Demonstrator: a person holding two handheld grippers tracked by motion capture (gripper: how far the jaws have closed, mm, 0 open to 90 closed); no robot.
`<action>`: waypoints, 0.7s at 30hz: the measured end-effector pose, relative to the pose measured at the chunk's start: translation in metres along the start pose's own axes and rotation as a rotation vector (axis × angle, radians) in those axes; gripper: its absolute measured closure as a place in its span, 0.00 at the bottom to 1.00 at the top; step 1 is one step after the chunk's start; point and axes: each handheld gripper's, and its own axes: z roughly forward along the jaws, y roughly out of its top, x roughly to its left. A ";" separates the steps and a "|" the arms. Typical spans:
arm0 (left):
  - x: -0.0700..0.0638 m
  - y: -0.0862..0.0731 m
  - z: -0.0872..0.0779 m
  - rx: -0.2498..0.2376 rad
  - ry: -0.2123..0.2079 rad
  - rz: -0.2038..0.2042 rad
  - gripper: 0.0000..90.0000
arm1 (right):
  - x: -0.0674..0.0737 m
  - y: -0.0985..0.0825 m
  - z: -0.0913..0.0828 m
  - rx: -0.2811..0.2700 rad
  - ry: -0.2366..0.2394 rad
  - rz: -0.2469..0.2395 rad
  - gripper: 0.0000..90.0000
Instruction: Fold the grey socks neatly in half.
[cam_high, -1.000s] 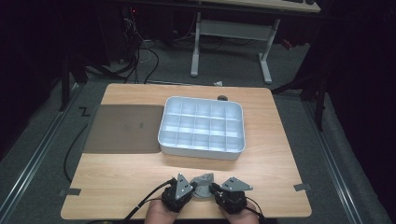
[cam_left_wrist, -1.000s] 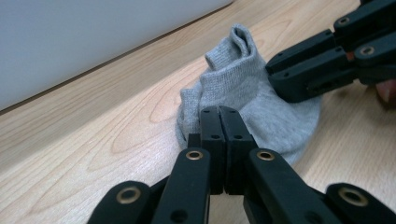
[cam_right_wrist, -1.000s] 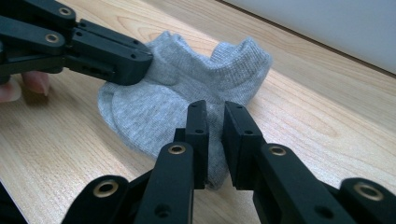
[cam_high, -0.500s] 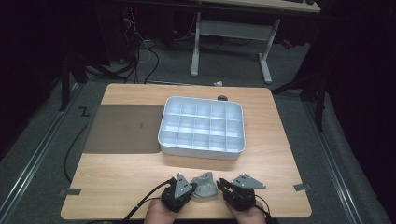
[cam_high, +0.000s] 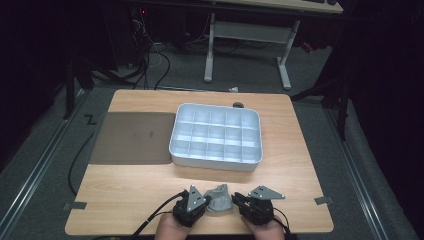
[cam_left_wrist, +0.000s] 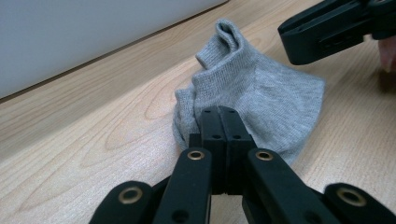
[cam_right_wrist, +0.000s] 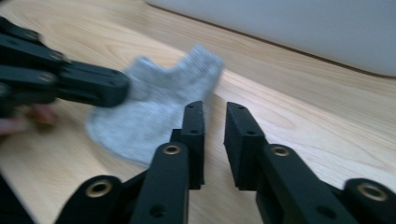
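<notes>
A small grey sock (cam_high: 219, 197) lies bunched on the wooden table (cam_high: 125, 185) near its front edge, between my two grippers. My left gripper (cam_left_wrist: 219, 112) is shut on the sock's (cam_left_wrist: 261, 93) near edge, its jaws pressed together. My right gripper (cam_right_wrist: 215, 109) has just been opening; its jaws stand a little apart with nothing between them, and the sock (cam_right_wrist: 154, 107) lies just to their left. In the high view the left gripper (cam_high: 206, 202) touches the sock and the right gripper (cam_high: 236, 200) sits close beside it.
A white tray (cam_high: 174, 142) divided into several compartments stands in the middle of the table, just beyond the sock. A dark mat (cam_high: 132, 137) lies to its left. Tape marks (cam_high: 75, 205) sit near the front corners.
My right gripper has let go of the sock and drawn back a little to the right, its jaws now parted. The left gripper and the sock have stayed in place.
</notes>
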 end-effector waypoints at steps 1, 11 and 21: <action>0.000 0.000 0.000 0.000 0.000 0.000 1.00 | 0.001 0.001 -0.001 -0.006 0.016 0.008 0.83; 0.000 0.000 0.000 0.001 0.002 0.001 1.00 | 0.010 -0.003 0.017 0.071 0.039 0.064 0.69; -0.001 0.000 0.000 0.002 0.002 0.003 1.00 | 0.013 -0.005 0.016 0.054 0.061 0.060 0.92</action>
